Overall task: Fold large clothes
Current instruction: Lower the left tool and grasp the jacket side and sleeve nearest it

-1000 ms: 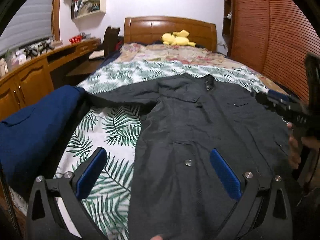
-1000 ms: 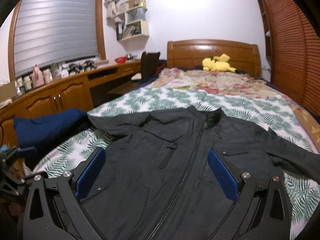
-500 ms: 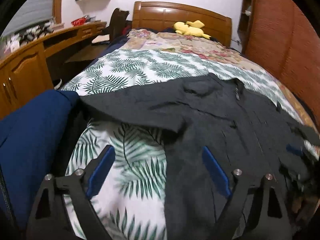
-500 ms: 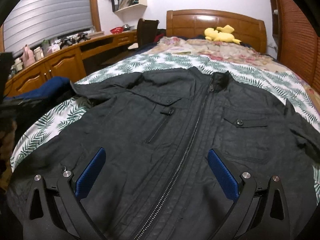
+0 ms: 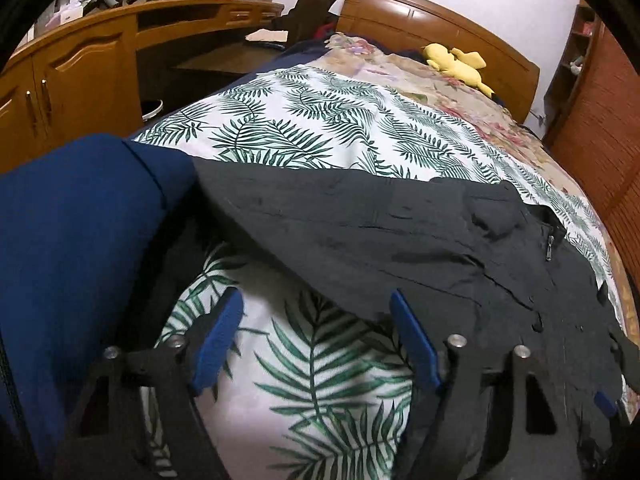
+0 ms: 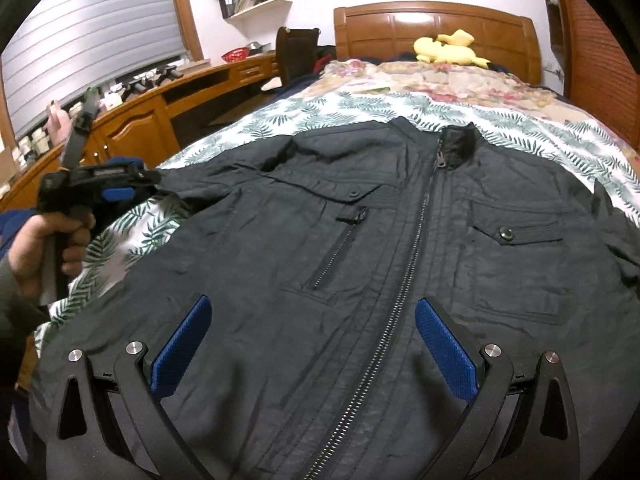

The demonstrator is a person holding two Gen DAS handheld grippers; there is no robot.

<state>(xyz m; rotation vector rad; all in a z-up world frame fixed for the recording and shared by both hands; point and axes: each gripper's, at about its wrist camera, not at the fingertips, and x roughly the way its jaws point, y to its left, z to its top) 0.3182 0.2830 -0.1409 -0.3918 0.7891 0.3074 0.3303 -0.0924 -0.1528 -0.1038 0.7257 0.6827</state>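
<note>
A dark grey zip jacket lies spread face up on the bed, collar toward the headboard. Its left sleeve stretches out toward a blue garment. My left gripper is open and empty, low over the leaf-print cover just below that sleeve; it also shows in the right wrist view, held in a hand near the sleeve's end. My right gripper is open and empty above the jacket's lower front, astride the zip.
The bed has a leaf-print cover and a wooden headboard with a yellow plush toy. A wooden desk with cabinets runs along the left. A slatted wardrobe stands on the right.
Both grippers have moved forward and lower toward the bed. The left one has swung left to the jacket's left sleeve. Both stay open.
</note>
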